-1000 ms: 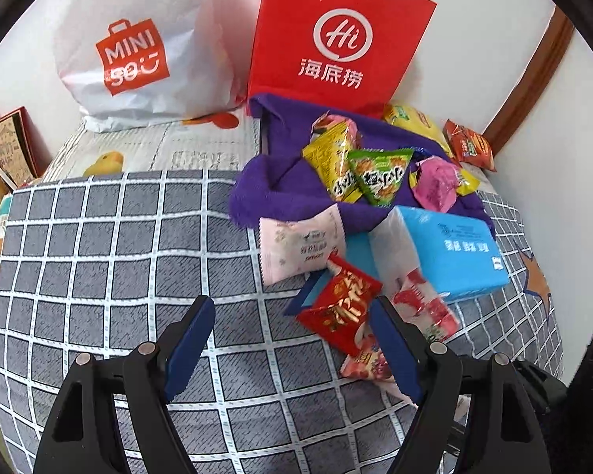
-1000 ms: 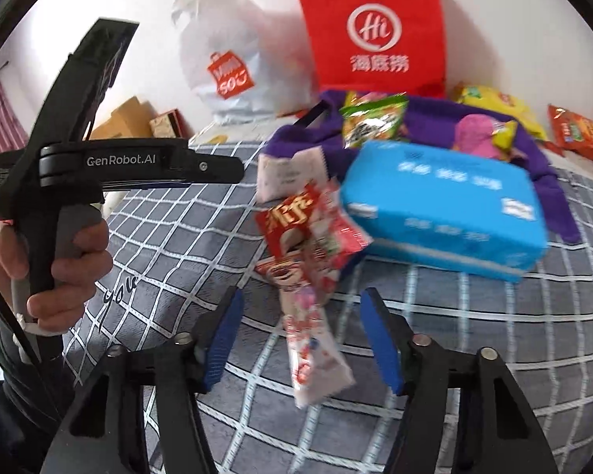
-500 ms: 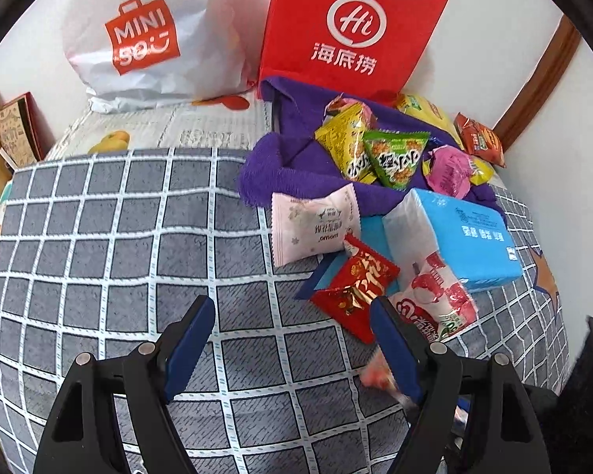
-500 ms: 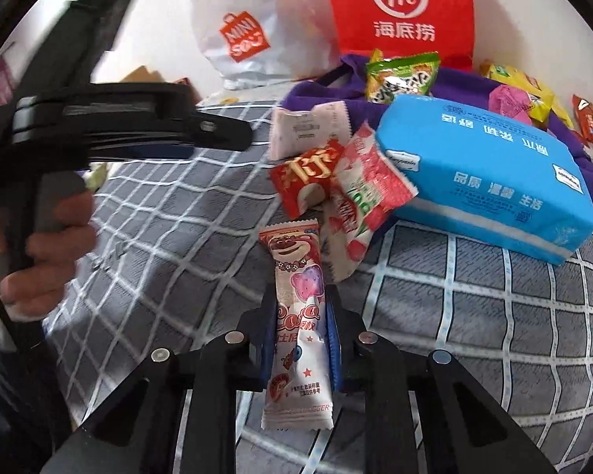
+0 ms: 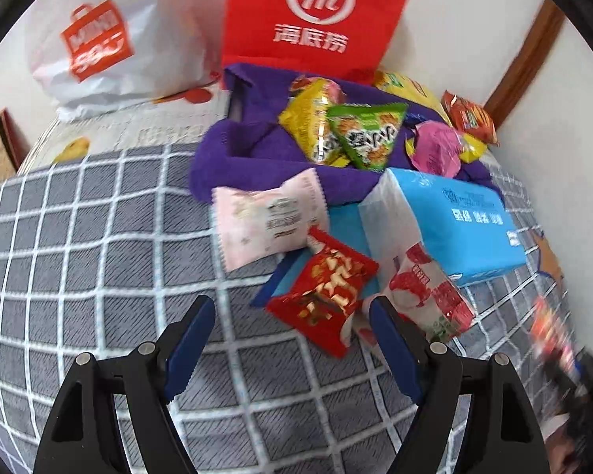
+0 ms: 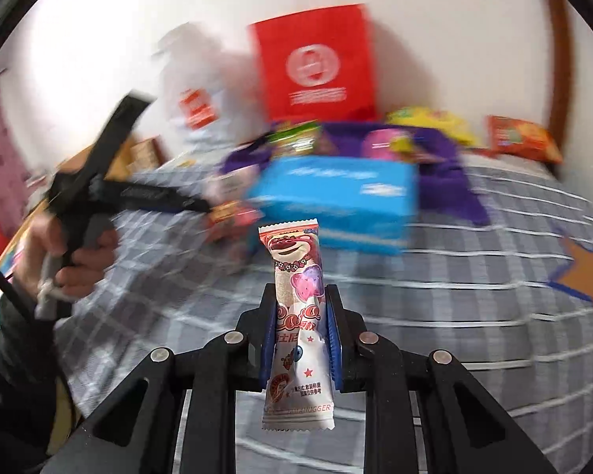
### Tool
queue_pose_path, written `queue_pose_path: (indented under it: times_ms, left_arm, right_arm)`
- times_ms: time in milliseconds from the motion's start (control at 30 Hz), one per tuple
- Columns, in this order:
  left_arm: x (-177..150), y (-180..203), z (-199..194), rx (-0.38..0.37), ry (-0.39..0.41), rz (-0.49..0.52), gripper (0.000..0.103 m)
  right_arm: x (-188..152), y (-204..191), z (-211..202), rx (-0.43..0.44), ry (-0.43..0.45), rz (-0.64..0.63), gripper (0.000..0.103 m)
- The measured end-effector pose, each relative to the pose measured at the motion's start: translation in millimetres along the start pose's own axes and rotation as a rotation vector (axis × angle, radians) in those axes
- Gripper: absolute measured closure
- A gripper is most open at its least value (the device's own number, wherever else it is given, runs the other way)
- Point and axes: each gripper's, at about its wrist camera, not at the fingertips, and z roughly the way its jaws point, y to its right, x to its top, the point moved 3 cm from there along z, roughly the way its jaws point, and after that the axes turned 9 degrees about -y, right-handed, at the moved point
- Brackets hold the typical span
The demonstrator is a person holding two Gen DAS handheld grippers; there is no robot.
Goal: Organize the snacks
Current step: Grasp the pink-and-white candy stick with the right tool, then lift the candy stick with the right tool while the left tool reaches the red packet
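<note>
Snacks are lying scattered on a grey checked bedspread [image 5: 99,237] while two handheld grippers are working above it. Right gripper [image 6: 301,308] is clamping a long pink-and-white bear-print snack stick [image 6: 296,316] between its blue pads [image 6: 332,339]; the packet is standing upright in the grip, its upper end rising above the fingertips and its lower end hanging below them, clear of the bedspread. Its surroundings are appearing motion-blurred. Left gripper [image 5: 292,335] is hovering with its fingers spread wide and grasping nothing; a red snack packet [image 5: 324,296] is lying on the bedspread just ahead of the gap, and a red-and-white packet [image 5: 427,300] is lying beside the right-hand finger. A person's hand [image 6: 75,256] is gripping the left gripper's handle, as the right wrist view is showing.

Behind the red packet a pale pink packet [image 5: 269,221] is resting against a purple cloth [image 5: 237,158], which is carrying a yellow packet [image 5: 308,126], a green packet [image 5: 367,134] and a pink packet [image 5: 435,146]. A blue tissue pack [image 5: 454,225] is sitting just right of the red packets. A red paper bag [image 5: 316,15] and a white plastic bag [image 5: 110,47] are standing against the wall at the back, and an orange packet [image 5: 470,116] is lying near the corner.
</note>
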Motion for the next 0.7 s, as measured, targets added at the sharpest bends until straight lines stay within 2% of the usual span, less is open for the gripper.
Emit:
queue_pose_path:
  times_ms: [67,133,167,200,267,433,533,600,700]
  left_arm:
    - [2.8,6.5,10.2,0.032,0.0,0.026,0.024]
    - [2.9,11.7,14.6,0.067,0.038,0.053,0.026]
    - [2.2,12.3,16.0,0.086,0.045,0.068,0.032]
    - [1.0,13.7,18.4,0.089,0.049,0.09,0.041]
    - [-1.2,14.1,19.5,0.052,0.05,0.106,0.054]
    - [-7.6,6.9,15.3,0.023,0.052,0.09,0.055]
    - [-10.9,4.1,18.7,0.012,0.091,0.081,0.052]
    - [-12.6,4.3,20.9,0.022,0.119,0.085,0.051]
    - [-13.3,10.3,24.1,0.05,0.114,0.112,0.046]
  right_arm:
    - [1.6,19.4,4.9,-0.017,-0.019,0.059,0.08]
    - [1.2,32.3,11.3,-0.033,-0.038,0.087,0.08]
    - [0.6,37.6,14.1,-0.043,-0.046,0.092,0.08]
    - [0.0,42.7,17.6,-0.063,-0.053,0.096,0.08]
    - [-0.5,50.4,19.6,-0.087,-0.06,0.094,0.08]
    - [4.2,63.4,31.6,-0.098,-0.068,0.111,0.076]
    - [8.5,66.0,39.4,-0.12,-0.056,0.114,0.076]
    - [11.1,66.6,46.0,-0.132,-0.063,0.112,0.076]
    - [12.1,68.3,57.0,-0.095,-0.104,0.12,0.076]
